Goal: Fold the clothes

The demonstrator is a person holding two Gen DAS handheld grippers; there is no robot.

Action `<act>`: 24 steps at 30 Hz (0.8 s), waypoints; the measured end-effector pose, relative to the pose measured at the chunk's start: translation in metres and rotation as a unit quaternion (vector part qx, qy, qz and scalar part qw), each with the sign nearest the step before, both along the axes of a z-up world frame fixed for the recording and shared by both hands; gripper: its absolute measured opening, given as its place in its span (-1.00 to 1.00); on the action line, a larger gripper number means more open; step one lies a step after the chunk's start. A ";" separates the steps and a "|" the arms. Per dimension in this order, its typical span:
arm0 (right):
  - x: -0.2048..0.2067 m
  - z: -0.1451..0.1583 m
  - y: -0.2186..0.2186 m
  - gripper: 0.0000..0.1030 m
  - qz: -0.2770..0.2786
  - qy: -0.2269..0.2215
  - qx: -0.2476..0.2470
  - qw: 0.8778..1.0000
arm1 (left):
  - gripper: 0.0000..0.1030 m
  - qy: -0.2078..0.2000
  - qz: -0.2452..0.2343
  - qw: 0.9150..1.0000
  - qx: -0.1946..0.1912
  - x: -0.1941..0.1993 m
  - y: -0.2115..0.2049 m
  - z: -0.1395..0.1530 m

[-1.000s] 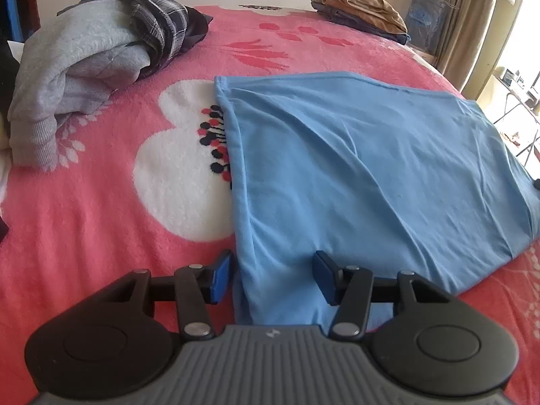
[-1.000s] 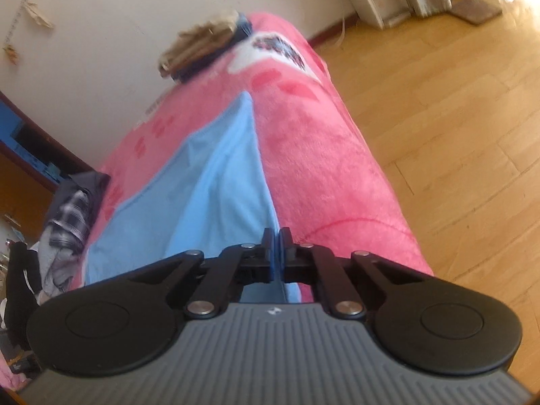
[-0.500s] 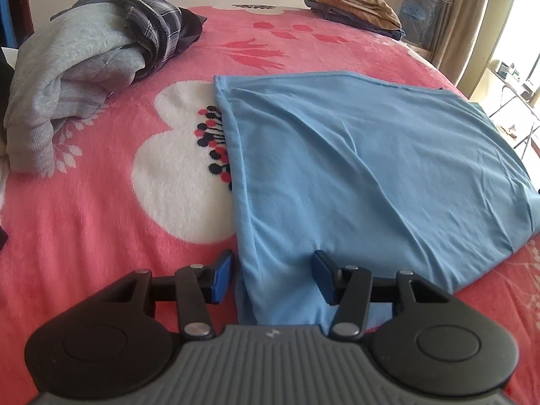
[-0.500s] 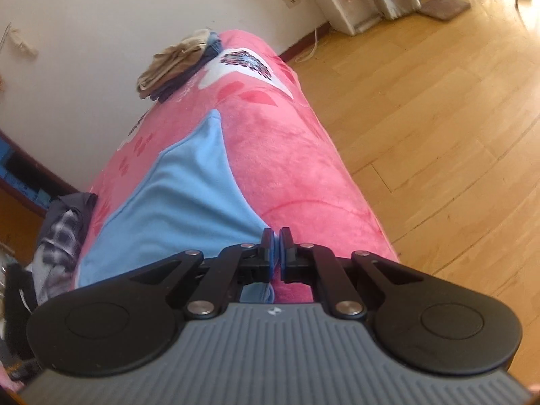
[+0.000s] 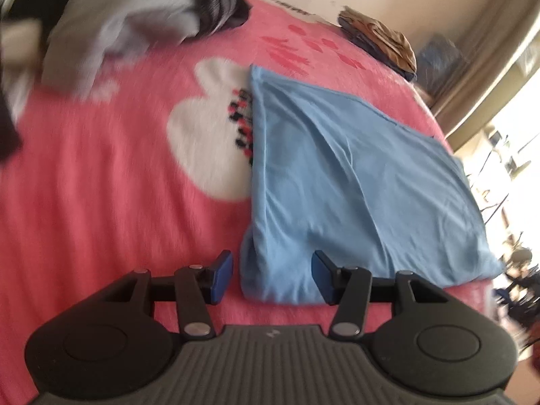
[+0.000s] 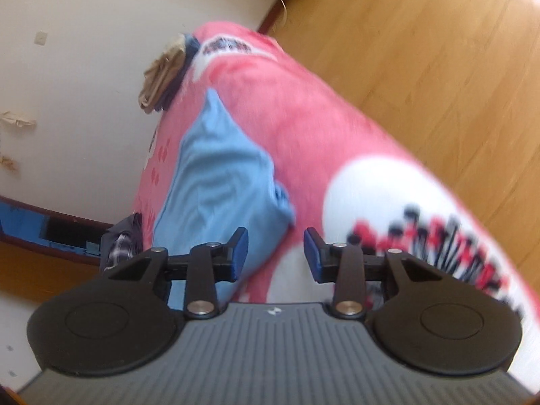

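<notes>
Light-blue garment [image 5: 354, 182], folded, lying flat on pink blanket [image 5: 118, 202] of bed — near corner just ahead of left tongs [image 5: 271, 276], between the two blue pads [image 5: 221, 276] though not touched by either. Left tongs spread about halfway, pinching nothing; left pad over bare blanket, right pad over the cloth's edge. White flower print with red and black dots just left of the garment's long fold. Grey and dark clothes heap [image 5: 128, 27] far ahead and to the left, blurred. Tan-and-navy folded stack [image 5: 381, 44] far ahead to the right, by the wall.

Right tongs [image 6: 275, 253] with jaws opening — nothing between the pads; garment's corner [image 6: 222, 182] just ahead and slightly left of the gap, apart from both pads. Pink blanket with white patch directly beyond the gap. Wooden floor [image 6: 422, 50] to the right of the bed. Same tan stack at the bed's far end.
</notes>
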State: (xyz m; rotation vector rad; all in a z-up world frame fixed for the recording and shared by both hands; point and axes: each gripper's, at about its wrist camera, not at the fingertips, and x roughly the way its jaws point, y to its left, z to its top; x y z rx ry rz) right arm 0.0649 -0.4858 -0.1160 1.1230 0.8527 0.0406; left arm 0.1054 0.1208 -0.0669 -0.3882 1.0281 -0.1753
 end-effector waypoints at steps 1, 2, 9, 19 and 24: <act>0.000 -0.002 0.003 -0.27 -0.003 0.003 0.008 1.000 | 0.00 0.005 0.003 1.000 -0.008 -0.003 0.002 -0.002; 0.001 -0.004 0.005 -0.27 -0.006 0.007 0.016 1.000 | 0.00 0.006 0.004 1.000 -0.011 -0.006 0.004 -0.003; 0.001 -0.009 0.002 -0.27 -0.045 0.016 0.050 0.998 | 0.00 -0.006 -0.006 1.000 0.001 -0.014 0.002 -0.008; 0.001 0.020 0.002 -0.28 -0.034 -0.017 -0.111 0.993 | -0.23 -0.025 -0.002 0.998 0.060 -0.008 -0.011 -0.012; 0.002 0.040 0.024 -0.28 0.086 -0.099 -0.253 0.959 | -0.35 -0.028 -0.004 0.997 0.070 -0.008 -0.010 -0.013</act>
